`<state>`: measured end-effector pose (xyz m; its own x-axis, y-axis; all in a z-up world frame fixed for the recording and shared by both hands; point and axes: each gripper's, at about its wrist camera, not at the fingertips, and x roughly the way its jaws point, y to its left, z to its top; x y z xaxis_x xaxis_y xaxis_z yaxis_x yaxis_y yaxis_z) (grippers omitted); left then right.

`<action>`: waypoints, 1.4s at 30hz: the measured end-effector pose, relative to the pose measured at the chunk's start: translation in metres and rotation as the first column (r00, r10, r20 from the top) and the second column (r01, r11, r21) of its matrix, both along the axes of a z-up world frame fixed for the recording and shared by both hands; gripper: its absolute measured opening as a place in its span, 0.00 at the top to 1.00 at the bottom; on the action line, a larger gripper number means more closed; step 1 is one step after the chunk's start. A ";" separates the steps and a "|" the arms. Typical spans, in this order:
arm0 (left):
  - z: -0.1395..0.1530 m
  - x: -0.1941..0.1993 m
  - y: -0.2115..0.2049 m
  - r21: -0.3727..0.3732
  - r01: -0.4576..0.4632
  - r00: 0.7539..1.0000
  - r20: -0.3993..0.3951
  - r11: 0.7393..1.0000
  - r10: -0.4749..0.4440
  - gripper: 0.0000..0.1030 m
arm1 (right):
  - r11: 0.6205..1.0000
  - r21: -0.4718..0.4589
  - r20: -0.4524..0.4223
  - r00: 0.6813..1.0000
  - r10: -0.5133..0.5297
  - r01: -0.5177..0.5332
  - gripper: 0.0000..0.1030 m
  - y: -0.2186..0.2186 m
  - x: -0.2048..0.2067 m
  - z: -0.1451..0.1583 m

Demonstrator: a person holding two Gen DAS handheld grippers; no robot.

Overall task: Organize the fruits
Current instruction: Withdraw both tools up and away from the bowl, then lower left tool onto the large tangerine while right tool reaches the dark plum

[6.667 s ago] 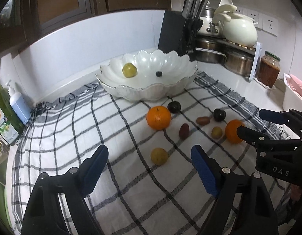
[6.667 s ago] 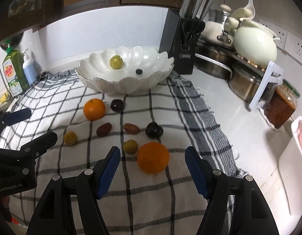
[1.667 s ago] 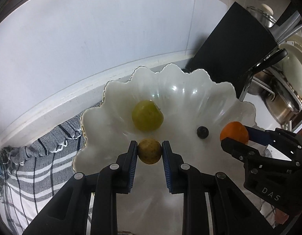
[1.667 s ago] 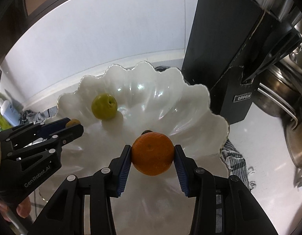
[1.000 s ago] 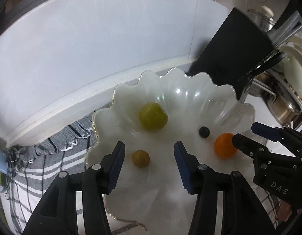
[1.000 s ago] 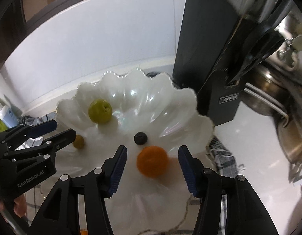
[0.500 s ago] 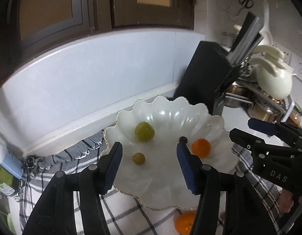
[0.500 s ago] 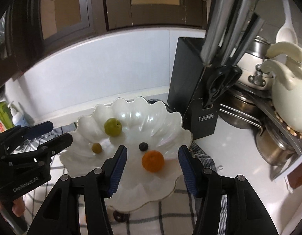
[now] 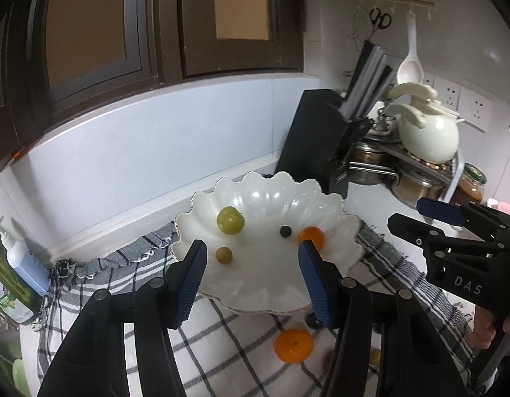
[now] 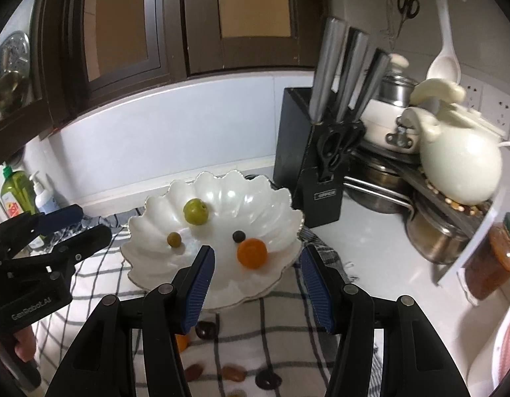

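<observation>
Both the left tongs (image 9: 251, 276) and right tongs (image 10: 256, 278) hang released and empty before the white bowl (image 10: 271, 205) at frame centre, which holds an orange (image 10: 252, 253).

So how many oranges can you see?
2: one orange sits in the white bowl, the other orange lies on the checked cloth below it. More may be hidden.

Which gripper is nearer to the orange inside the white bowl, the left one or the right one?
Right. The right gripper hangs open just in front of the orange; the left gripper faces the bowl's middle, with the orange at its right finger.
</observation>
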<state>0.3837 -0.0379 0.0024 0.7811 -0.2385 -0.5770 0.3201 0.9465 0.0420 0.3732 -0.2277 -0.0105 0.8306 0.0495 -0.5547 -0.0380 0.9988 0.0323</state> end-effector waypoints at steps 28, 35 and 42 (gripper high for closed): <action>-0.031 -0.066 0.006 -0.001 0.044 0.996 -0.077 0.999 -0.044 0.45 | 0.994 -0.107 0.007 0.999 -0.037 0.037 0.46 0.008 -0.074 -0.017; -0.042 -0.072 0.004 0.029 0.057 0.994 -0.092 0.998 -0.055 0.45 | 0.993 -0.114 -0.045 0.998 -0.035 0.030 0.46 0.009 -0.079 -0.032; -0.055 -0.070 0.002 0.030 0.064 0.992 -0.110 0.997 -0.061 0.45 | 0.995 -0.099 -0.092 0.995 -0.036 0.027 0.46 0.006 -0.079 -0.048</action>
